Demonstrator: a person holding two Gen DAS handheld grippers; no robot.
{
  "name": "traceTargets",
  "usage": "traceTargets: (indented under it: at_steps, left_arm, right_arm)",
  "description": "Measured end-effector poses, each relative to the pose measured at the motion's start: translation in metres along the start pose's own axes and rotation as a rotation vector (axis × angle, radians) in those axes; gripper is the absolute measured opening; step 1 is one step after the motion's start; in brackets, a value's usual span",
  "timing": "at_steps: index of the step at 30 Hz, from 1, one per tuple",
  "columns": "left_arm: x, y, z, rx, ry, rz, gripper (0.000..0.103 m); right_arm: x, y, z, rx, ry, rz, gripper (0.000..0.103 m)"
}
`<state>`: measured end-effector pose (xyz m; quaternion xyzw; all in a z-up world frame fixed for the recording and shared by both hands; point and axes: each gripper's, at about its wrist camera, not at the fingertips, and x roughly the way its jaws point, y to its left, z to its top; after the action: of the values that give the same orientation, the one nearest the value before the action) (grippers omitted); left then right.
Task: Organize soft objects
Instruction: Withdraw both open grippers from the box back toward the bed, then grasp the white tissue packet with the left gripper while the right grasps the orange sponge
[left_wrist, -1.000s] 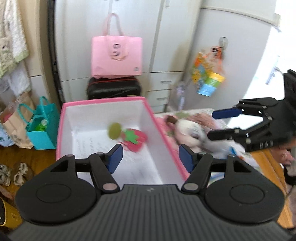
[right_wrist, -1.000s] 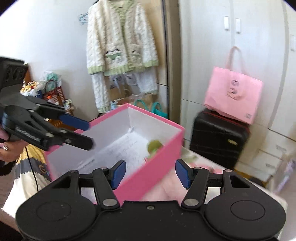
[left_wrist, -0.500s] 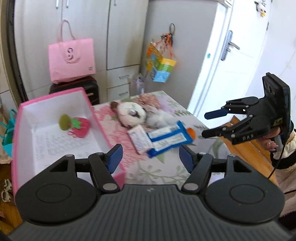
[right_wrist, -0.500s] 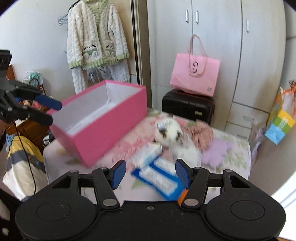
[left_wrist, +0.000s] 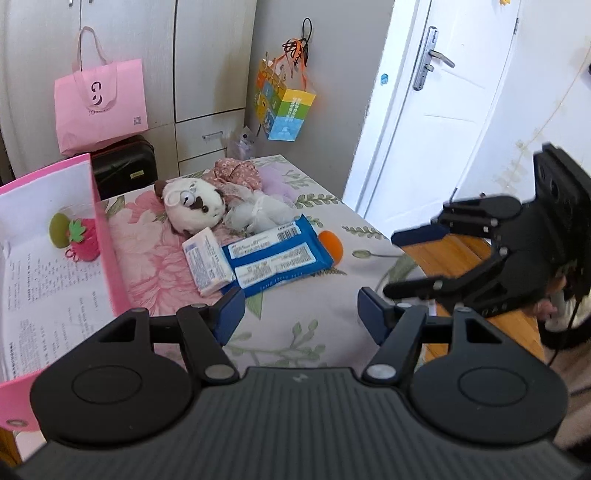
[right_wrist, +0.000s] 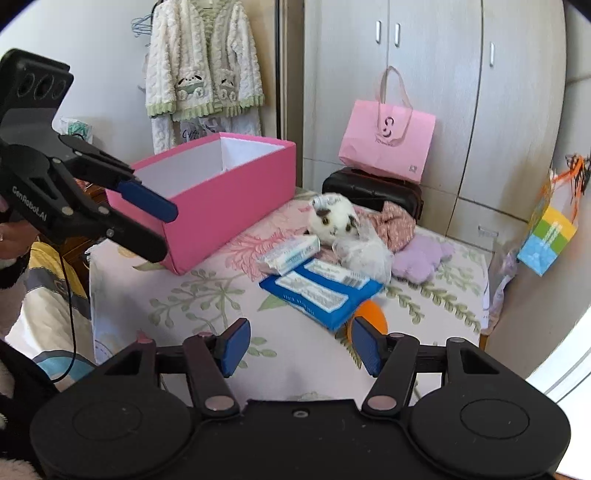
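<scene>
A pink box (left_wrist: 107, 251) (right_wrist: 221, 199) stands on the left of the floral-clothed table (left_wrist: 303, 325) (right_wrist: 207, 295), with a plush strawberry (left_wrist: 79, 240) inside. Beside the box lie a white plush animal (left_wrist: 192, 206) (right_wrist: 334, 218), a white tissue pack (left_wrist: 207, 260) (right_wrist: 291, 253), a blue wipes pack (left_wrist: 275, 254) (right_wrist: 321, 288), an orange soft piece (left_wrist: 330, 245) (right_wrist: 371, 314), a clear bag (right_wrist: 364, 254), pink floral cloth (left_wrist: 236, 173) (right_wrist: 397, 223) and a purple plush (right_wrist: 421, 256). My left gripper (left_wrist: 301, 317) (right_wrist: 159, 229) and right gripper (right_wrist: 299, 343) (left_wrist: 406, 258) hover open above the table's near side, holding nothing.
A pink paper bag (left_wrist: 99, 103) sits on a black suitcase (left_wrist: 123, 168) against the wardrobe. A colourful gift bag (left_wrist: 284, 107) hangs on a grey cabinet by the white door (left_wrist: 436, 110). A cream cardigan (right_wrist: 203, 62) hangs on the wall. A wooden surface (left_wrist: 476, 288) adjoins the table at right.
Both views have swung away from the pink box toward the pile of soft things, and both grippers have come lower over the table. The strawberry lies still in the box.
</scene>
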<state>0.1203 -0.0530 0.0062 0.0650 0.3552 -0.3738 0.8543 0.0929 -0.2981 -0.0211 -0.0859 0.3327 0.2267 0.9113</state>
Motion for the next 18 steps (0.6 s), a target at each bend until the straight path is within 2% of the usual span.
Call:
traceTargets:
  at_steps: [8, 13, 18]
  left_arm:
    - [0.052, 0.001, 0.010, -0.015, -0.046, 0.137, 0.065]
    - [0.088, 0.017, 0.016, -0.072, -0.053, 0.222, 0.064]
    - [0.118, 0.032, 0.018, -0.139, -0.041, 0.270, 0.064]
  right_arm:
    - [0.041, -0.020, -0.028, 0.036, -0.041, -0.063, 0.066]
    - [0.067, -0.024, -0.037, 0.018, -0.061, -0.108, 0.066]
    - [0.084, -0.034, -0.041, 0.072, -0.083, -0.143, 0.066]
